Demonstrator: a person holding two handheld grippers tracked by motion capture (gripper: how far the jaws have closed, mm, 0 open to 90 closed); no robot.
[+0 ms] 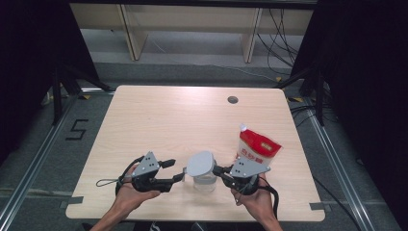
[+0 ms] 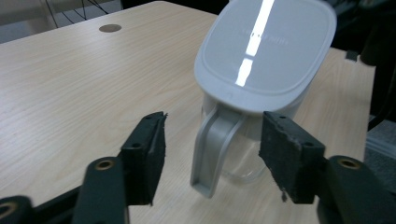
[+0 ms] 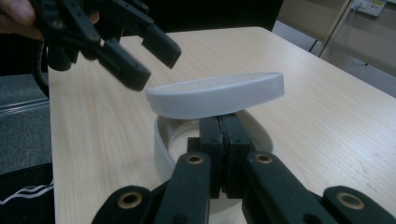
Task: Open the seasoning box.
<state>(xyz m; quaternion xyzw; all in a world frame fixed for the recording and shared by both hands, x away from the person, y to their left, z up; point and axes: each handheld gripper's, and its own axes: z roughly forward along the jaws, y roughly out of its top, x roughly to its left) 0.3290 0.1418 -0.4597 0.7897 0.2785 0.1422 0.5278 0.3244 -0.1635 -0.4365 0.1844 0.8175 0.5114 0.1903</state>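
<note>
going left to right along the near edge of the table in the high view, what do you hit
left gripper → clear jug with grey lid → right gripper → red and white pouch

– What's that at the lower middle of the high view?

– A clear pitcher (image 1: 204, 182) with a pale grey rim, standing upright on the table. Its grey lid (image 1: 200, 163) is tilted up, raised off the rim on one side.

– And the handle?

– A grey handle (image 2: 215, 149) runs down the side; in the left gripper view it sits at lower centre, with the lid (image 2: 266, 51) glossy above it at the upper right.

– The lid's shape?

– A flat, rounded slab (image 3: 217, 93), slanted across the middle of the right gripper view over the open rim (image 3: 161, 144).
</note>
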